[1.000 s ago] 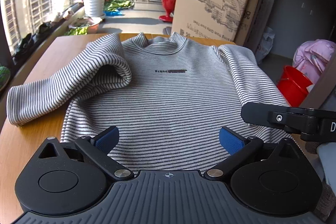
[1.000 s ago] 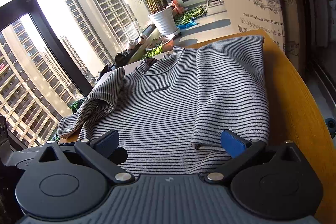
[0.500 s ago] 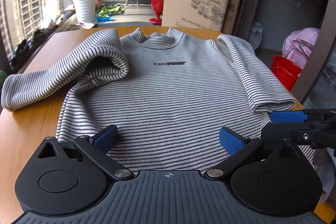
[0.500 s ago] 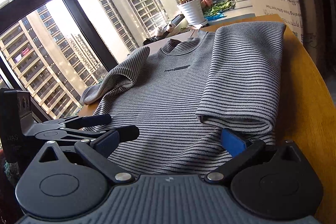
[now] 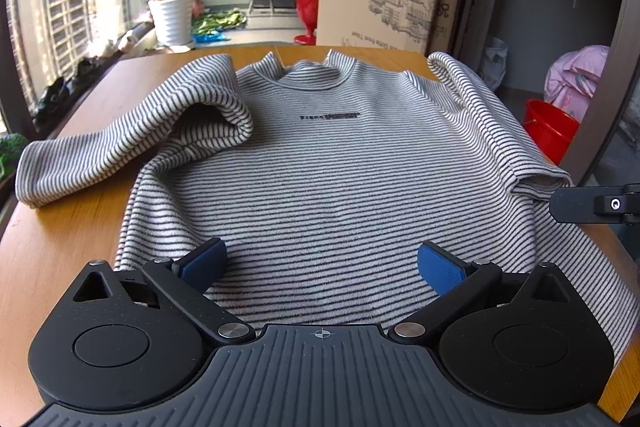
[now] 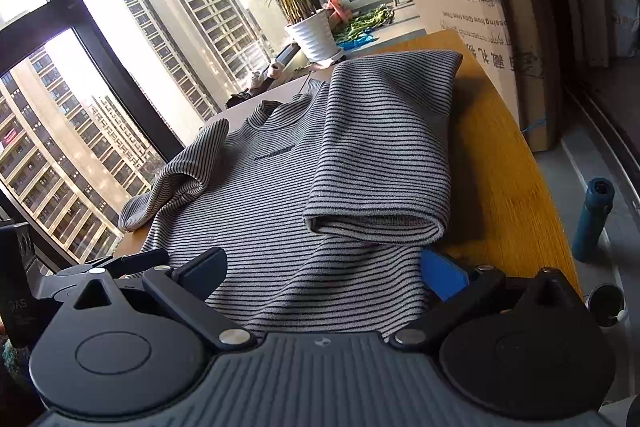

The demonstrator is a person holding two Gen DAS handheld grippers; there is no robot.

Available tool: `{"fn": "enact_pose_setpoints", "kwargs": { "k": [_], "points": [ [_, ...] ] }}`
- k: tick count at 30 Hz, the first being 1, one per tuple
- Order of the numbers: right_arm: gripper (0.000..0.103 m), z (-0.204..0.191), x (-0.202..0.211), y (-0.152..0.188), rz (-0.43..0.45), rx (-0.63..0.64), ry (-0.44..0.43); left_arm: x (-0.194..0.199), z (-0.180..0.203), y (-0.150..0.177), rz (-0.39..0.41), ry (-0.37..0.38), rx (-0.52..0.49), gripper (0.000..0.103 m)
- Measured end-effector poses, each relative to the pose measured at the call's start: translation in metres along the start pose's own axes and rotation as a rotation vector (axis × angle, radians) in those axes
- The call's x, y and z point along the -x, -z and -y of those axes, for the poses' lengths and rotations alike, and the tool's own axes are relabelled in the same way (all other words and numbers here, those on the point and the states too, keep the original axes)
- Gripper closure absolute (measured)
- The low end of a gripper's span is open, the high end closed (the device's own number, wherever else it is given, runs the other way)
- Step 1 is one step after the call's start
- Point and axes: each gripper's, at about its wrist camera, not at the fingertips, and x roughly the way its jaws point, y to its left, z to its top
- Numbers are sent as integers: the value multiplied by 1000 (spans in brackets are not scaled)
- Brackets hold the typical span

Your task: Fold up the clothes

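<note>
The wooden table (image 5: 72, 255) carried everything, and the striped sweater (image 5: 340, 179) lay face up across it, collar toward the far edge. Its right sleeve (image 6: 384, 155) was folded in along the body, cuff toward the hem, apparently one fold already made. The left sleeve (image 5: 120, 147) bunched up at the shoulder and trailed outward over the wood, so that looked like the side left to tidy. Down at the hem, the left gripper (image 5: 320, 263) hung just over the cloth with jaws spread wide, holding nothing. The right gripper (image 6: 324, 267) sat low by the folded cuff, jaws wide too, empty, one blue pad (image 6: 442, 277) right beside the fabric's edge, probably lining up a grab.
</note>
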Motion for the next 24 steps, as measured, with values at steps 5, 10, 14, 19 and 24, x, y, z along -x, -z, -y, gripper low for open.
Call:
{"fn": "enact_pose_setpoints", "kwargs": {
  "k": [5, 10, 14, 19, 24],
  "points": [
    [40, 15, 17, -8, 94, -173, -45, 4, -1, -7, 3, 28, 42, 0],
    [46, 34, 22, -8, 120, -305, 91, 5, -8, -29, 76, 137, 114, 0],
    [50, 33, 7, -12, 83, -336, 123, -15, -27, -45, 65, 98, 173, 0],
    [59, 18, -9, -24, 107, -246, 175, -40, -49, -66, 52, 50, 246, 0],
    [62, 10, -9, -26, 122, -166, 202, -52, -77, -77, 66, 23, 312, 19]
  ]
}}
